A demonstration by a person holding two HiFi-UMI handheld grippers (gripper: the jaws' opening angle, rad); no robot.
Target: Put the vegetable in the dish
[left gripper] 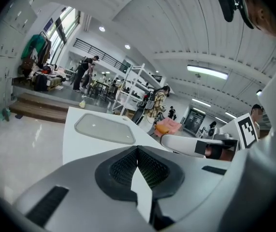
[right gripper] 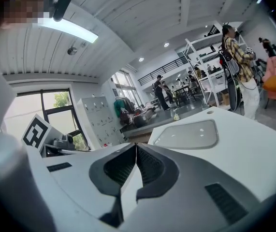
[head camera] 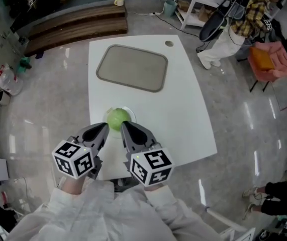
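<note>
Currently my left tool (head camera: 104, 127) and right tool (head camera: 123, 125) are both closed tight, holding nothing. The round green vegetable (head camera: 118, 118) sits on the bench (head camera: 183, 109) just beyond their tips. Probably light, firm, smooth: grip across the widest middle.

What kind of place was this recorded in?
Most likely a big open lab or workshop hall, not a home. A lone white table stands on a polished floor, with open shelving racks and a bank of lockers further off.
</note>
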